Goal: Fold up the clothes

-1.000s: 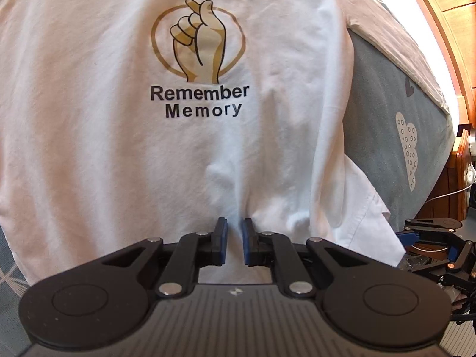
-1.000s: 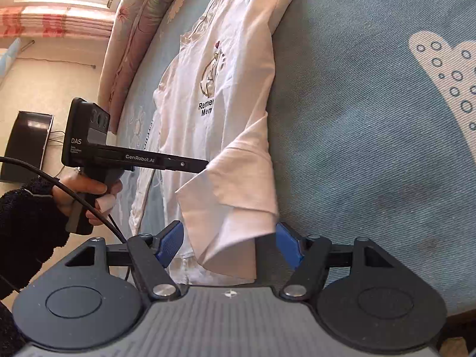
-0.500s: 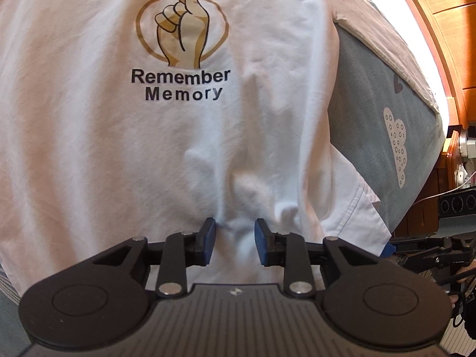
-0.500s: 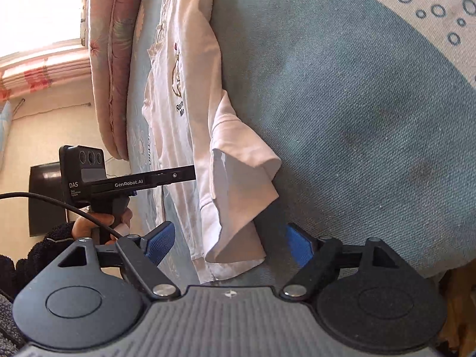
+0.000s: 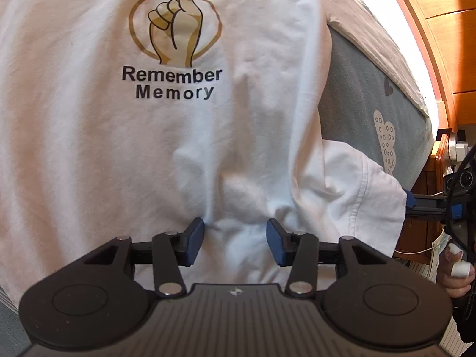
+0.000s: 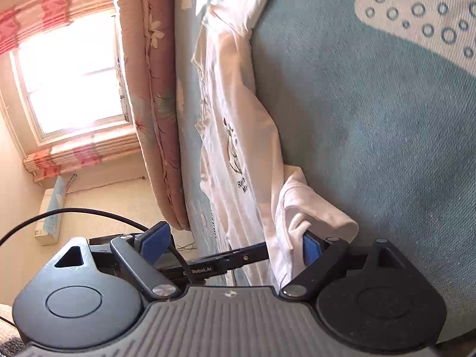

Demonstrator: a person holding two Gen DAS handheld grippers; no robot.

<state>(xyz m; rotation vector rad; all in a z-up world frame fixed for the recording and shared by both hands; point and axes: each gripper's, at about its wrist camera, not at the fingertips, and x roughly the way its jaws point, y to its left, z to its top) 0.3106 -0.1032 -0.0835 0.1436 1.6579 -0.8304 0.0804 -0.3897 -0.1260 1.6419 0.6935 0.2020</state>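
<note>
The left gripper [image 5: 235, 242] sits over the white shirt's [image 5: 89, 136] hem, jaws wide; at three o'clock, the right gripper [image 6: 229, 248] spreads its jaws around a sleeve [image 6: 309, 208] on the bed [image 6: 386, 119].

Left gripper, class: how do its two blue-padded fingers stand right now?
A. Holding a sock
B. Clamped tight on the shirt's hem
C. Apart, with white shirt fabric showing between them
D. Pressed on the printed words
C: the left gripper has a wide gap between its fingers, with white shirt fabric showing in it.
</note>
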